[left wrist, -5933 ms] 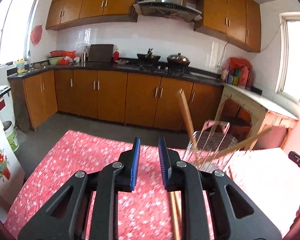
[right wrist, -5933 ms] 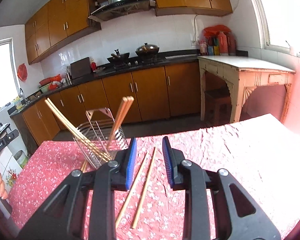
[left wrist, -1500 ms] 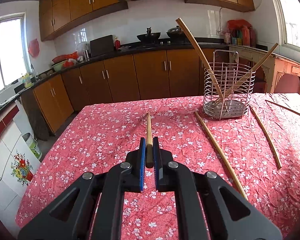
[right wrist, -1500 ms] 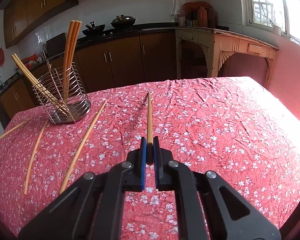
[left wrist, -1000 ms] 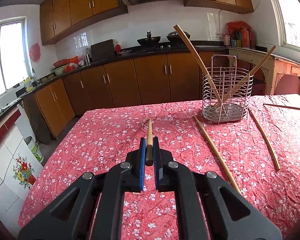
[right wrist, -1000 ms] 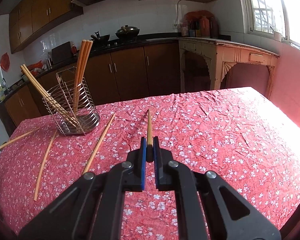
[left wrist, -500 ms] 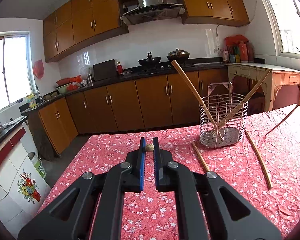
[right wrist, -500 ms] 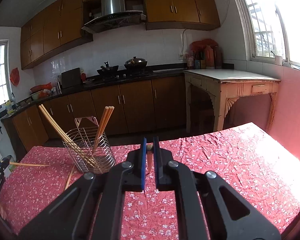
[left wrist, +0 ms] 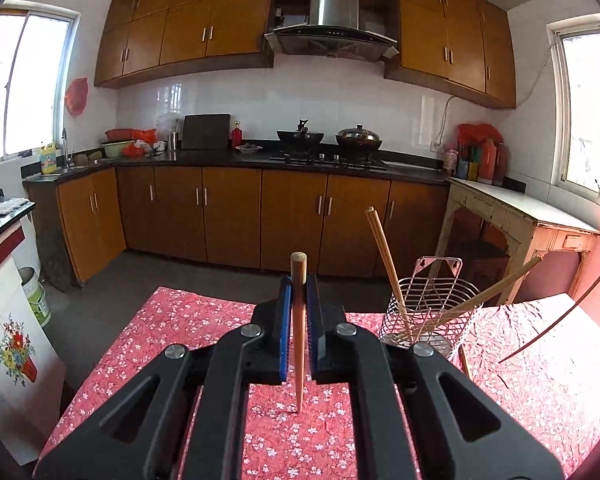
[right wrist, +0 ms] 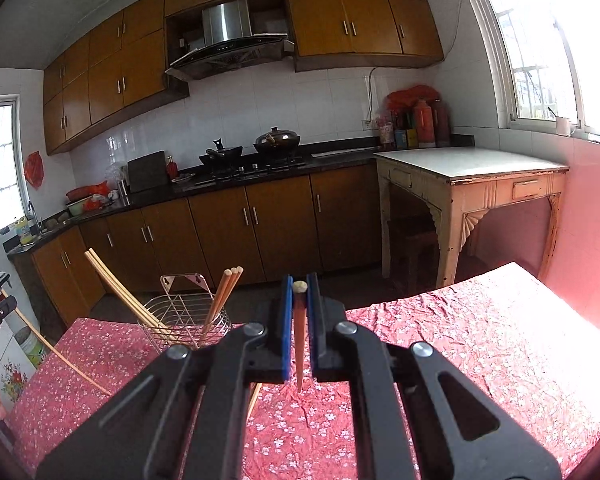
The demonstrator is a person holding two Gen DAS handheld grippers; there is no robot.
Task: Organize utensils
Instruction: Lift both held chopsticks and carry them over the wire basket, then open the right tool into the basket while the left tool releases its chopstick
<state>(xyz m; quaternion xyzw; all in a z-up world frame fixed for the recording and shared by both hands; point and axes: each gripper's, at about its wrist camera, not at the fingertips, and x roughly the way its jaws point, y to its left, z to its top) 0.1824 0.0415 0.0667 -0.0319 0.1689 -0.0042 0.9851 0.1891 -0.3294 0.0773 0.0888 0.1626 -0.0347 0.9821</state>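
The wire basket (left wrist: 428,312) stands on the desk (left wrist: 180,320) near its far edge, with chopsticks (left wrist: 386,258) leaning in it.

A kitchen: brown wood cabinets (left wrist: 228,216) under a dark counter (left wrist: 220,159), more cabinets above, a steel hood (left wrist: 332,32) over the stove (left wrist: 328,157). White tiled wall (left wrist: 340,92), grey floor (left wrist: 112,304). Bright windows (left wrist: 24,88) on both sides. A pale side table (right wrist: 468,176) stands right.
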